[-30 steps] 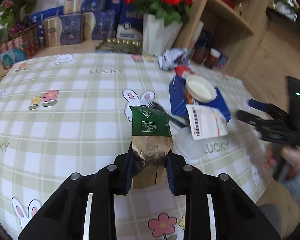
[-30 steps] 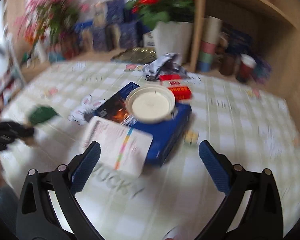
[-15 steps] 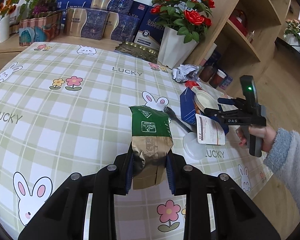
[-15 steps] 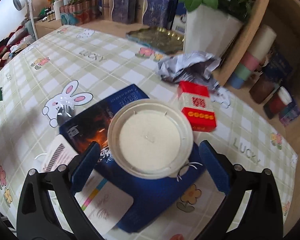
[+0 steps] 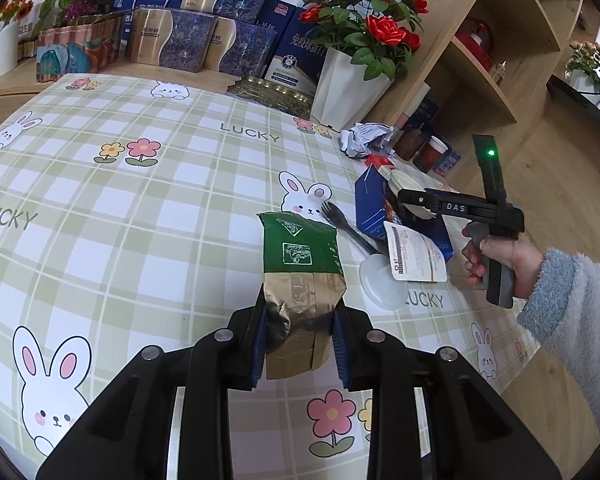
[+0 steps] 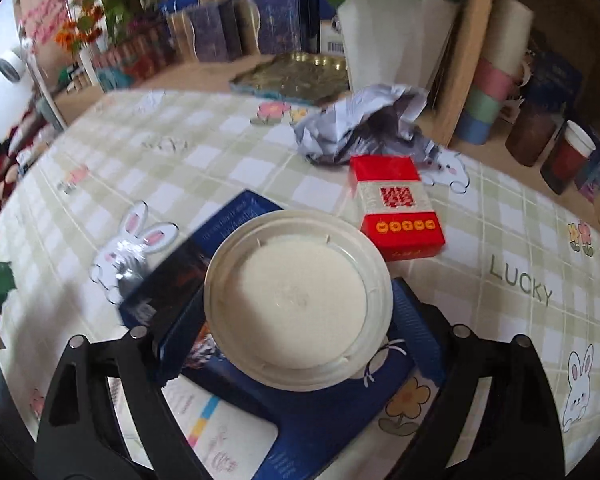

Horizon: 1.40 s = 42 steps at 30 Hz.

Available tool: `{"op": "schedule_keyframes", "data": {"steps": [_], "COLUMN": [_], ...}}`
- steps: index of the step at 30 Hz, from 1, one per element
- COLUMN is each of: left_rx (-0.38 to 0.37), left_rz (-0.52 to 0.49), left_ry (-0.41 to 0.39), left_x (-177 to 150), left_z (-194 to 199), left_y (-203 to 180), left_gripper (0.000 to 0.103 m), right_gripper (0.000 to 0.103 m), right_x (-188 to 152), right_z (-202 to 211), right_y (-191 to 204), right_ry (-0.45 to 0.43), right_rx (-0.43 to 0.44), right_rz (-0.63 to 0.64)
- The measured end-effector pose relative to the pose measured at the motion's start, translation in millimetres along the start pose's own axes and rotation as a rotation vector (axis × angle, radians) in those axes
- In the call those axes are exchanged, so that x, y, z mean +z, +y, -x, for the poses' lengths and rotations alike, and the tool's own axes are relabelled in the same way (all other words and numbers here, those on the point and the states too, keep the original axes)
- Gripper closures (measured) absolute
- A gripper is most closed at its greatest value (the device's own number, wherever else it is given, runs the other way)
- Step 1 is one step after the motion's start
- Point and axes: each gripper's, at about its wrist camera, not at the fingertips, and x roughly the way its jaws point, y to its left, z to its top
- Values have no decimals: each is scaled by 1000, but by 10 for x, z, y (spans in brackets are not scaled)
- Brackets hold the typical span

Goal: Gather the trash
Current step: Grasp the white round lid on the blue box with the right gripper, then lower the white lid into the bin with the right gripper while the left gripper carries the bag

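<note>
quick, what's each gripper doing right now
left gripper: shut on the green and gold packet.
right gripper: jaws closing around the white round lid, pads not clearly pressing it yet.

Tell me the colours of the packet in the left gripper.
Green top, gold-brown bottom packet; clearest in left wrist view.

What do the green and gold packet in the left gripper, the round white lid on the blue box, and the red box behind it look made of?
The green and gold packet looks like foil-laminated film: metallic sheen, sharp creases. The round white lid looks like matte moulded plastic, with a raised rim and small tabs. The red box looks like glossy printed cardboard with crisp folded edges. The flat blue box under the lid also seems to be printed cardboard.
</note>
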Motion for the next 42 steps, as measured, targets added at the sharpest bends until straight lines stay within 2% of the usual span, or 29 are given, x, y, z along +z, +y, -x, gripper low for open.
{"op": "schedule_keyframes", "data": {"steps": [9,14,19,31,36,42], "left_rx": [-16,-22,-37,-46,-56,-56], "left_rz": [-20,-29,-23,-76,-103,-115], "left_ry": [-15,-22,-10,5,-1,5], "left_x": [-50,-157,-292,-734,-917,-1152], "left_z": [213,399,570,1013,1166,1289], "left_y": [-108,-179,-190,-356,-449,-489], "left_gripper": [76,76,76,76,76,76], "right_gripper": [16,16,16,16,16,16], "right_x": [-264,-605,-1050,-2197,-2512,-2776], "right_z": [651,1027,1350,1926,2017,1969], "right_y": [246,456,663,1002,1197,1447], "right_ry": [-141,-210,-243,-253,-199,-135], "right_rx": [20,44,84,126,54,73], "right_rz": [-15,-54,-115,-303,-239,-168]}}
